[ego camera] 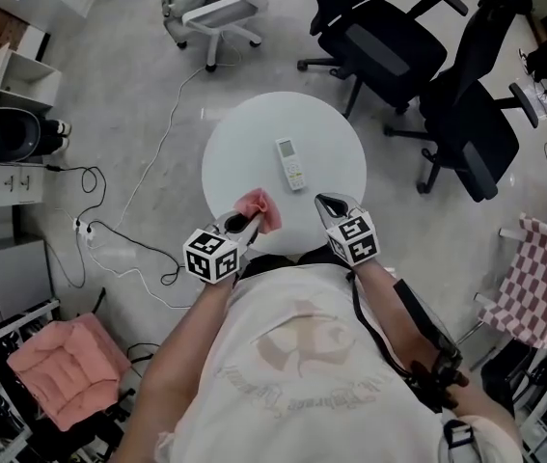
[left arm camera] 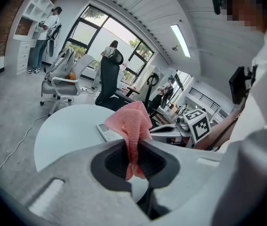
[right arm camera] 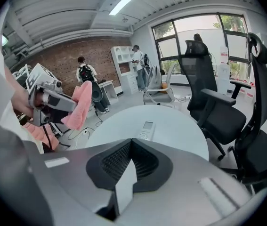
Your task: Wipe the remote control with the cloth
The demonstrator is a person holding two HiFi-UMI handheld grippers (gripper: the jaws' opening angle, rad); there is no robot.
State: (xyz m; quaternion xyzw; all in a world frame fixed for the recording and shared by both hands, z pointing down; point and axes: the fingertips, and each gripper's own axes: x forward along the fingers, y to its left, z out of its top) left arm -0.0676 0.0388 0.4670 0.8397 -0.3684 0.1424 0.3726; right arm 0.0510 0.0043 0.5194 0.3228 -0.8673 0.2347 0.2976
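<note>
A white remote control (ego camera: 290, 163) lies near the middle of the round white table (ego camera: 244, 133); it also shows in the left gripper view (left arm camera: 106, 132) and the right gripper view (right arm camera: 146, 130). My left gripper (ego camera: 245, 224) is shut on a pink cloth (ego camera: 260, 208), which bunches out past its tips (left arm camera: 132, 121) at the table's near edge. In the right gripper view the pink cloth (right arm camera: 79, 105) hangs at the left. My right gripper (ego camera: 327, 204) is shut with nothing between its jaws, just short of the remote and to its right.
Two black office chairs (ego camera: 389, 41) stand beyond the table at the right, a white chair (ego camera: 217, 13) at the back left. Cables trail on the floor at the left (ego camera: 109, 230). A checked cloth (ego camera: 543, 278) sits at the right, a pink cushion (ego camera: 66, 365) at the lower left.
</note>
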